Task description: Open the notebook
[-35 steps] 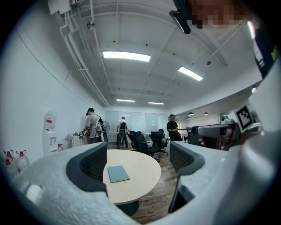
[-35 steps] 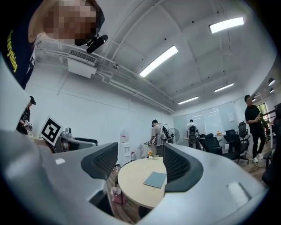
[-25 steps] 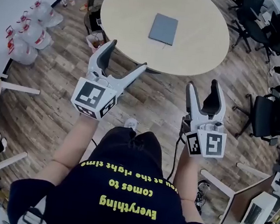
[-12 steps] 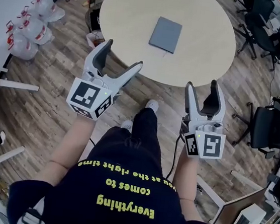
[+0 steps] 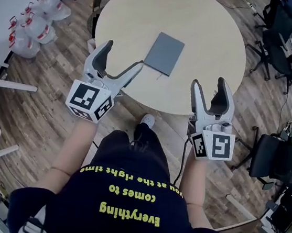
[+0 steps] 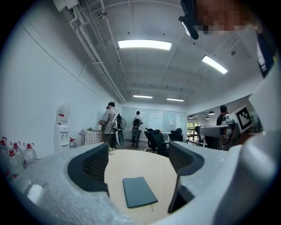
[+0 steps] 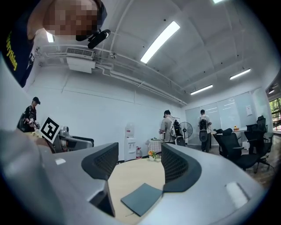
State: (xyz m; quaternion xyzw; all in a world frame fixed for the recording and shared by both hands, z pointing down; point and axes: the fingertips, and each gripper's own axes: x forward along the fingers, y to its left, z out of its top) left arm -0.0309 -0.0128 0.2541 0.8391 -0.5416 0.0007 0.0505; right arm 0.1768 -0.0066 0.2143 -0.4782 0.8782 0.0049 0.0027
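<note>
Nothing is done yet: the notebook lies shut on the counter, ahead of the left tool and right tool, both wide apart and empty.

Item: flat rectangular grey-blue notebook, plain unmarked cover. State: closed, cover shut. Pose: lay flat on the round pale wooden table, long sides running near to far, slightly skewed, with the far end tipped toward the right. Position: roughly mid-table, somewhat left of centre, well clear of the rim. A thin dark strand stuck out past its near short edge onto the tabletop; could not tell what it was.
</note>
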